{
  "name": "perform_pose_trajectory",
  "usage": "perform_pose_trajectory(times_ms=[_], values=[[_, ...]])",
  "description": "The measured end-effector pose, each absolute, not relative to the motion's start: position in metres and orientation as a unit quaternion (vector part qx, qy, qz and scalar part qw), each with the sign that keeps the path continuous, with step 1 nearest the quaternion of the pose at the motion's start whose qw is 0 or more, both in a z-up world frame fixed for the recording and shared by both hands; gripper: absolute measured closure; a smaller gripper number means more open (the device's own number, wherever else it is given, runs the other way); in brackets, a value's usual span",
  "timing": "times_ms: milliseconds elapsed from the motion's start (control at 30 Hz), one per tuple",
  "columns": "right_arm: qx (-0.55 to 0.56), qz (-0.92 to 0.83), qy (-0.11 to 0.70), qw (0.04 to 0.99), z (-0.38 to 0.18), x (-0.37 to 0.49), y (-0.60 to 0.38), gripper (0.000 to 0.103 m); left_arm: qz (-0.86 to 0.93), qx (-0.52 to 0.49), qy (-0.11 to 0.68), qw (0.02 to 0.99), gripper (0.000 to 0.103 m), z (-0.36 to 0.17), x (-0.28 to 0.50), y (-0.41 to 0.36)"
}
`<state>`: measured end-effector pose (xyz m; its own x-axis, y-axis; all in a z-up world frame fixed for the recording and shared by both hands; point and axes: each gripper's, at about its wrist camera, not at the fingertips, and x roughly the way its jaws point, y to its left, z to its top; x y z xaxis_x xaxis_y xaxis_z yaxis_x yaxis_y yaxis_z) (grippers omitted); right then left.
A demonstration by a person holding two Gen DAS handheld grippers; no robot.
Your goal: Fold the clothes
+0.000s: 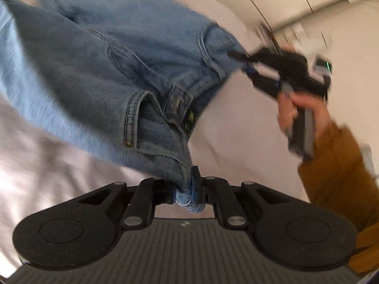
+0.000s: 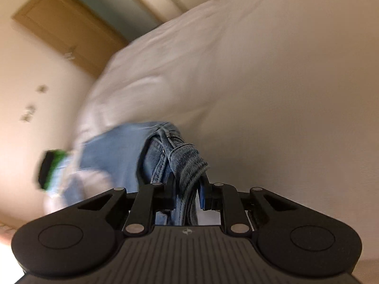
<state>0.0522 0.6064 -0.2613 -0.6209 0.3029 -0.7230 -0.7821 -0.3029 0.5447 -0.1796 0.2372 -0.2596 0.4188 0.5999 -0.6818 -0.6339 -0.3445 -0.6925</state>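
**Q:** Nearest first, what does each tool hold?

**A:** Closest to the left wrist lens, the left gripper (image 1: pixel 188 193) is clamped on a bunched corner of the jeans (image 1: pixel 99 66) at the waistband end. In the right wrist view, the right gripper (image 2: pixel 187 196) pinches another fold of the waistband (image 2: pixel 187 163); its jaws stand narrow, with denim between them.

**Q:** Where do the jeans lie?

**A:** They hang stretched between the two tools, lifted above the white bedding (image 1: pixel 236 123). A front pocket and belt loop show near the left tool; the legs trail away toward the upper left. Both views are motion-blurred.

**Q:** How far along is the fold?

**A:** Early, by judgement. The garment is gripped at both waistband corners but no crease is laid; spreading it flat, doubling the legs and folding lengthwise all seem to remain.

**Q:** And beyond?

**A:** A wooden door (image 2: pixel 71 30) and pale wall (image 2: pixel 35 75) stand behind the bed.
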Motion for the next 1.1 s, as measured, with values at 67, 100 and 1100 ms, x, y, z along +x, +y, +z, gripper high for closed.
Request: perform_pose_trajectory(times_ms=[67, 100, 1100], values=[[-0.287, 0.725, 0.485, 0.397, -0.285, 0.072, 0.617, 0.082, 0.507, -0.665, 0.070, 0.544, 0.089, -0.290, -0.156, 0.255], [-0.301, 0.705, 0.490, 0.415, -0.295, 0.081, 0.621, 0.080, 0.498, -0.674, 0.097, 0.538, 0.089, -0.295, -0.149, 0.257], [-0.337, 0.688, 0.538, 0.352, -0.312, -0.173, 0.408, 0.037, 0.619, -0.487, 0.326, 0.523, 0.068, -0.221, -0.682, 0.221]])
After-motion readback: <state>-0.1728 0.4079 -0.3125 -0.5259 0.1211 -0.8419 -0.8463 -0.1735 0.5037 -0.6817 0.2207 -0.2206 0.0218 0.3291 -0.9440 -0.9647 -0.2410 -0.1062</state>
